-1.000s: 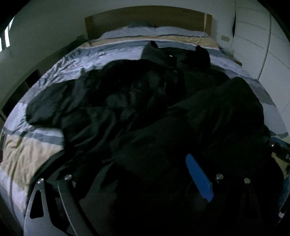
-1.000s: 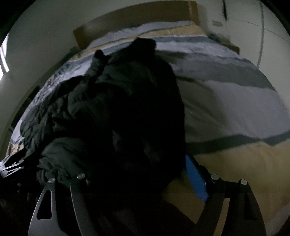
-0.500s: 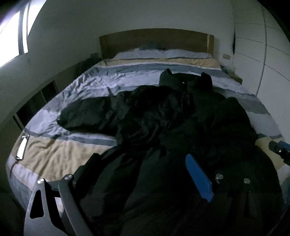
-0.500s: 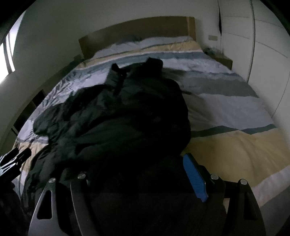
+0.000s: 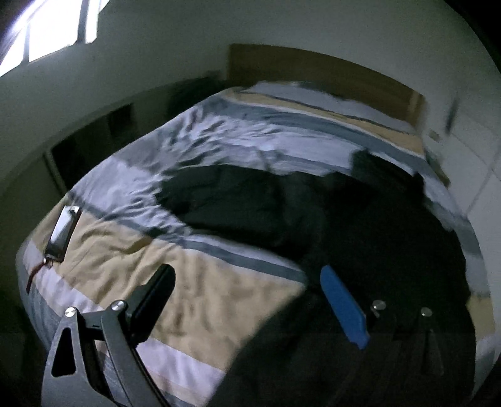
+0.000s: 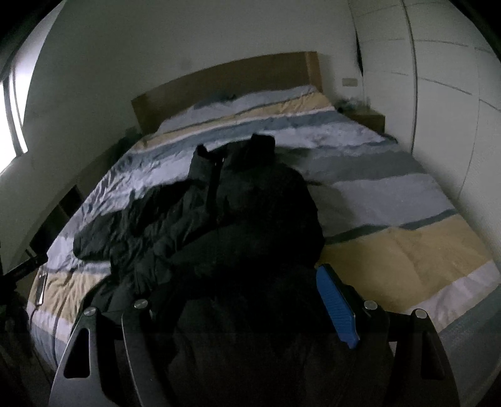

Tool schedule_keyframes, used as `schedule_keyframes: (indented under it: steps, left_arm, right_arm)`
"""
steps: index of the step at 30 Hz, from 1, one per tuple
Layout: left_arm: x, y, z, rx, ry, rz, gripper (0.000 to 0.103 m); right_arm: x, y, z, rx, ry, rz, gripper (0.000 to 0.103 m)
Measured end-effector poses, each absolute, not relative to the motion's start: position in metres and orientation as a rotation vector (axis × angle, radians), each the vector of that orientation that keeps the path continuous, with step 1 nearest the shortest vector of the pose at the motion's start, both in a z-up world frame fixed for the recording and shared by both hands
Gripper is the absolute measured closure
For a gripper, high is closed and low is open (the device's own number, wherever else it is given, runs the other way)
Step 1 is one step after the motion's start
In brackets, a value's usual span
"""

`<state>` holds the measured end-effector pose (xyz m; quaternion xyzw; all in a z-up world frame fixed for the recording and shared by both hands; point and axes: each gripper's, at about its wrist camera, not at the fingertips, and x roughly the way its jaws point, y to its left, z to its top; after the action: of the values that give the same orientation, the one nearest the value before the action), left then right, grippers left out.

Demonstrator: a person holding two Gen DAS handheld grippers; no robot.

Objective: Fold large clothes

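A large black padded jacket (image 6: pixel 225 213) lies crumpled on the striped bed, collar toward the headboard; it also shows in the left wrist view (image 5: pixel 360 225). My left gripper (image 5: pixel 247 285) is open over the bed's near left corner, its black finger (image 5: pixel 153 297) over the beige stripe and its blue pad (image 5: pixel 341 303) at the jacket's edge. My right gripper (image 6: pixel 231 288) is open at the foot of the bed; the jacket's dark hem lies between its fingers, and only the blue pad (image 6: pixel 335 303) stands out. Whether it touches the cloth I cannot tell.
The bed has a striped blue, grey and beige duvet (image 6: pixel 407 247) and a wooden headboard (image 6: pixel 225 84). A phone-like object (image 5: pixel 62 231) lies on the near left corner. White wardrobe doors (image 6: pixel 438 94) stand on the right, a window (image 5: pixel 47 28) on the left.
My left gripper has swung left and off the jacket, now over bare duvet at the bed's corner. My right gripper has pulled back and up a little; the jacket looks the same.
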<state>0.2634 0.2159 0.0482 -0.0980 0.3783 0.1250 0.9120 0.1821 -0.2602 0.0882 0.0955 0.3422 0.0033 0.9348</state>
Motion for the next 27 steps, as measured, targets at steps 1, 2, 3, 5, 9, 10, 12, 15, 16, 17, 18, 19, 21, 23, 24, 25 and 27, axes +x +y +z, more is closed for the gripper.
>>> schedule_keyframes:
  steps: [1, 2, 3, 5, 9, 10, 12, 15, 16, 17, 18, 19, 21, 23, 24, 25, 27]
  left_arm:
    - [0.27, 0.235, 0.044, -0.228, 0.788, 0.273, 0.008]
    - [0.276, 0.251, 0.039, -0.25, 0.796, 0.289, 0.008]
    - [0.281, 0.263, 0.034, -0.269, 0.804, 0.3, 0.008]
    - [0.294, 0.287, 0.023, -0.302, 0.822, 0.321, 0.008]
    - [0.327, 0.33, -0.001, -0.347, 0.871, 0.342, 0.008]
    - [0.335, 0.339, -0.004, -0.354, 0.875, 0.352, 0.008]
    - [0.352, 0.363, -0.011, -0.418, 0.875, 0.368, 0.008]
    - [0.374, 0.394, -0.034, -0.569, 0.882, 0.354, 0.008]
    - [0.382, 0.402, -0.046, -0.623, 0.886, 0.351, 0.008]
    - [0.387, 0.407, -0.056, -0.663, 0.889, 0.345, 0.008]
    - [0.392, 0.411, -0.068, -0.711, 0.89, 0.342, 0.008]
    - [0.398, 0.417, -0.08, -0.763, 0.883, 0.339, 0.01]
    - [0.407, 0.424, -0.097, -0.841, 0.862, 0.333, 0.01]
    - [0.417, 0.43, -0.112, -0.903, 0.841, 0.322, 0.01]
    - [0.421, 0.431, -0.117, -0.917, 0.838, 0.323, 0.01]
    - [0.426, 0.432, -0.123, -0.929, 0.839, 0.328, 0.01]
    - [0.434, 0.437, -0.134, -0.952, 0.841, 0.334, 0.01]
  right_arm:
    - [0.184, -0.26, 0.09, 0.193, 0.693, 0.005, 0.023]
    - [0.189, -0.258, 0.091, 0.189, 0.687, 0.003, 0.023]
    - [0.193, -0.257, 0.09, 0.186, 0.687, 0.0, 0.023]
    - [0.204, -0.256, 0.084, 0.175, 0.697, -0.007, 0.023]
    - [0.227, -0.255, 0.063, 0.194, 0.748, -0.006, 0.023]
    - [0.231, -0.255, 0.058, 0.197, 0.758, -0.007, 0.023]
    - [0.241, -0.254, 0.049, 0.194, 0.773, -0.01, 0.023]
    - [0.255, -0.255, 0.038, 0.203, 0.79, -0.015, 0.023]
    - [0.258, -0.255, 0.034, 0.208, 0.795, -0.018, 0.023]
    - [0.262, -0.256, 0.03, 0.211, 0.802, -0.022, 0.023]
    - [0.266, -0.257, 0.026, 0.213, 0.809, -0.025, 0.023]
    - [0.268, -0.257, 0.024, 0.214, 0.815, -0.027, 0.023]
    - [0.274, -0.258, 0.02, 0.209, 0.821, -0.034, 0.023]
    - [0.277, -0.261, 0.018, 0.203, 0.822, -0.046, 0.023]
    - [0.278, -0.264, 0.017, 0.2, 0.822, -0.053, 0.023]
    - [0.279, -0.264, 0.017, 0.198, 0.822, -0.058, 0.023]
    - [0.282, -0.267, 0.016, 0.181, 0.821, -0.075, 0.023]
